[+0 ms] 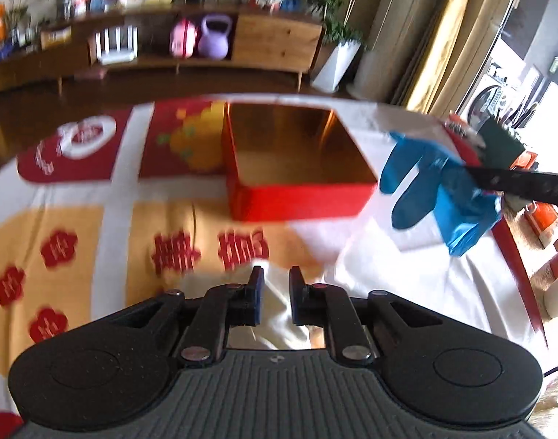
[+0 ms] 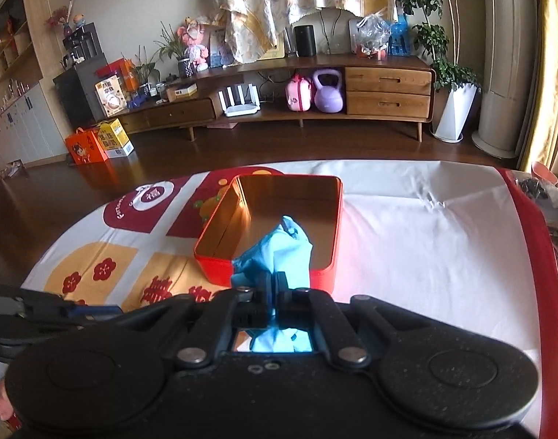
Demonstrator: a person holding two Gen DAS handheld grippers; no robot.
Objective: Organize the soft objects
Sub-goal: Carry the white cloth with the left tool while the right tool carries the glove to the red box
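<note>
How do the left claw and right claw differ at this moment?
The right claw is shut on a blue glove; the left claw is slightly parted, nothing between its pads. The right hangs near the red tin; the left is over the tablecloth. Both are black and point downward.

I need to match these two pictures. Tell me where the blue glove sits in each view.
Left wrist view: blue glove hangs at the right, beside the red tin, pinched by the right claw.
Right wrist view: glove at lower centre, before the tin.
Shared landmark: purple kettlebell.
</note>
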